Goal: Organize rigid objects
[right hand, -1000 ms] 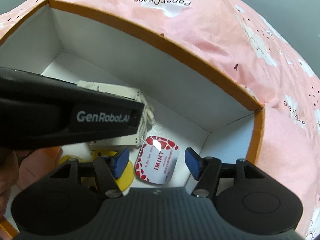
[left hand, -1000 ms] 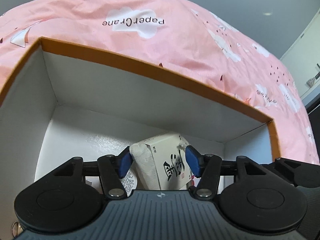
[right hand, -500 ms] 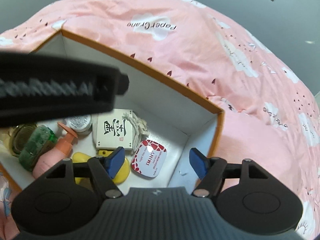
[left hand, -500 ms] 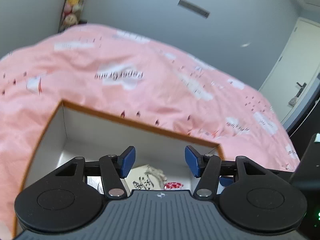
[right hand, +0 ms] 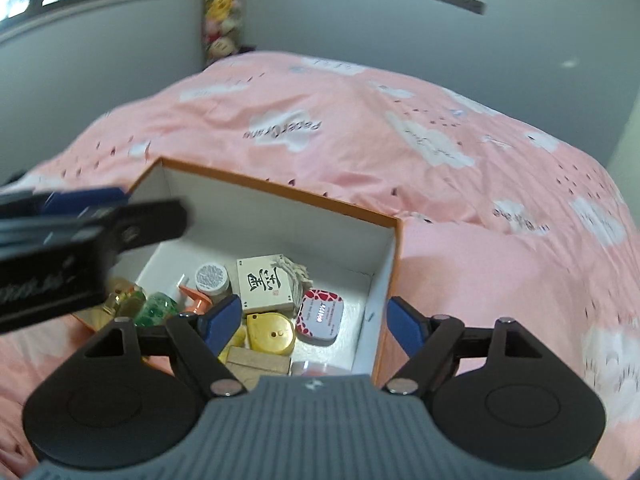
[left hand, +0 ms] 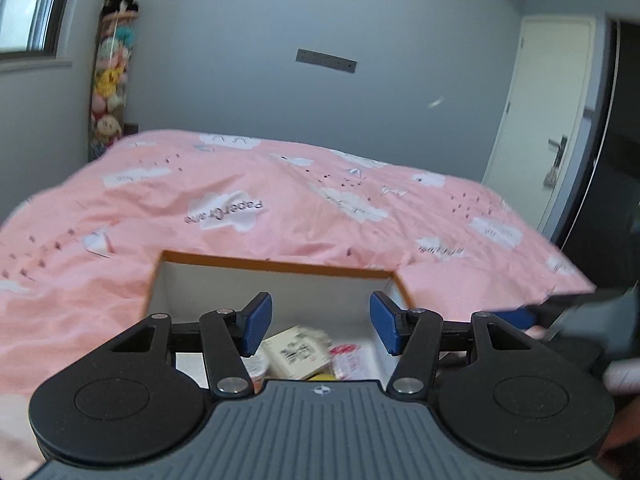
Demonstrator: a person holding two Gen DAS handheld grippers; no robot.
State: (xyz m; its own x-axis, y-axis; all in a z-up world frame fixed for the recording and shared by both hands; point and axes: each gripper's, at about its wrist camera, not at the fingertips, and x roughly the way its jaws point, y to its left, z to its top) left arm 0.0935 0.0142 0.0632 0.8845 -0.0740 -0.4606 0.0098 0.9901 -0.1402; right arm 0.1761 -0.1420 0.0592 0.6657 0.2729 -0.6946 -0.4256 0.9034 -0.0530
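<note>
A: Two grippers, both bare. In the left wrist view the left gripper (left hand: 321, 328) stands partly open over the box (left hand: 280, 265) with nothing between the pads. What's below?

B: Blurred: a cream carton (left hand: 298, 350), a red tin (left hand: 346, 356), a round lid at the near edge. Box sits on the pink bed (left hand: 280, 200).

A: Right wrist view?

B: The right gripper (right hand: 314, 322) has just been opening its jaws wide, nothing in them. Carton (right hand: 264, 283) lies mid-box, tin (right hand: 322, 316) by the right wall, yellow disc (right hand: 270, 332) just beside both, white jar (right hand: 212, 278) left of the carton, green bottle (right hand: 154, 308) and orange bottle (right hand: 194, 300) toward the left edge.

A: Handling?

B: All stiff and likely light. I'd pinch the carton across its short sides. The tin looks slick; take its long edges. The green bottle may be glass, so go gently
</note>
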